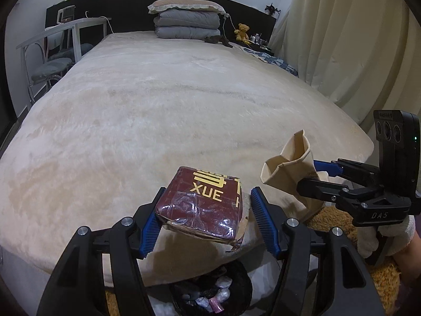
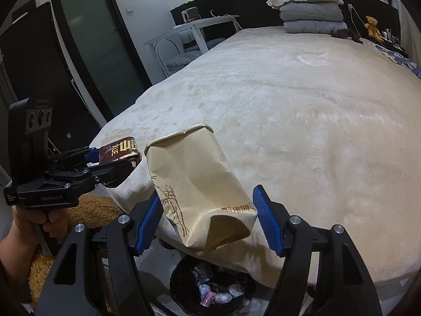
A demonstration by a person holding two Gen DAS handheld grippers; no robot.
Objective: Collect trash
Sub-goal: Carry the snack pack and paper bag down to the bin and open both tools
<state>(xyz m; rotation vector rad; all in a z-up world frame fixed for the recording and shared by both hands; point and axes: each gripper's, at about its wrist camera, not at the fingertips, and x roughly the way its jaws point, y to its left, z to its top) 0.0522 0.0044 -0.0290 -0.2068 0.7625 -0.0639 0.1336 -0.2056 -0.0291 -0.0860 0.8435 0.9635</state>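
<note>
Trash in two pieces, both up in the air over the foot of the bed (image 1: 158, 118). Maroon packet (image 1: 202, 205) between the fingers of the left gripper (image 1: 208, 223), tilted, near end drooping. Left pad touching it; sliver of bed visible beside the right pad, so grip impossible to tell. Tan paper bag (image 2: 194, 189) clamped between the pads of the right gripper (image 2: 208, 218), folded top pointing away.

Directly below both: round black bin (image 2: 179, 271) on the floor against the bed end, crumpled wrappers and a pink scrap inside. Nothing between trash and bin. Shaggy orange rug (image 1: 334, 218) beside it.

Bed covered in cream plush. At the far end, pillow (image 1: 184, 5) on folded grey quilts (image 1: 186, 23), teddy bear (image 1: 242, 31) off to the right, dark headboard (image 1: 126, 10) behind. White desk (image 1: 65, 29) with chairs along the left side, cream curtain (image 1: 342, 39) on the right, frosted glass door (image 2: 100, 39) in the left corner.

Readable: "XUE" in gold on the packet, above it large gold characters. Bamboo sketch and partly hidden Chinese characters on the bag. "DAS" on the right gripper body, "GenRobot.AI" on the left.
</note>
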